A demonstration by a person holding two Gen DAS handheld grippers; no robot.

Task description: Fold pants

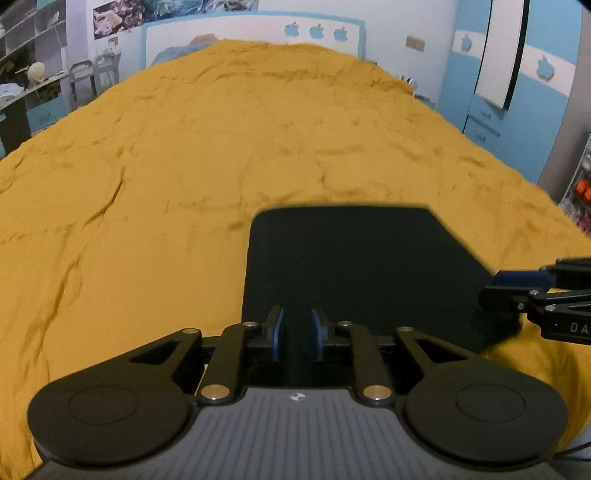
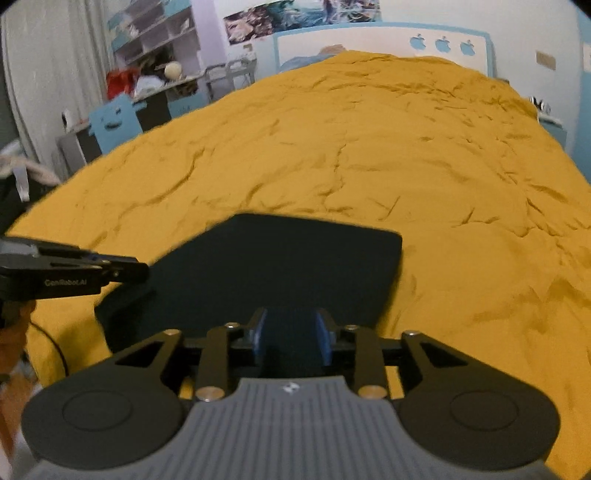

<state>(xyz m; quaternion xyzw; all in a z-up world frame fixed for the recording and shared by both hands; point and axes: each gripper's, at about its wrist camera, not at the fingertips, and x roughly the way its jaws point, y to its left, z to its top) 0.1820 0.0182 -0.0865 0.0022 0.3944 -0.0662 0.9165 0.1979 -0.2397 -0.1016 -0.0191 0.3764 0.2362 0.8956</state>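
The dark navy pants (image 1: 354,269) lie folded into a flat rectangle on the mustard-yellow bedspread (image 1: 166,177); they also show in the right wrist view (image 2: 280,273). My left gripper (image 1: 297,338) hovers at the pants' near edge, its blue pads a small gap apart with nothing between them. My right gripper (image 2: 291,341) sits at the near edge too, jaws apart over the dark cloth; whether cloth lies between them I cannot tell. The right gripper enters the left wrist view at the pants' right edge (image 1: 517,288). The left gripper shows at the pants' left corner (image 2: 122,269).
The yellow bedspread (image 2: 424,166) stretches far ahead to a white and blue headboard (image 1: 258,33). Shelves and a desk with clutter (image 2: 155,66) stand left of the bed. A blue wardrobe (image 1: 491,85) stands to the right. A cable (image 2: 55,350) hangs at the near left.
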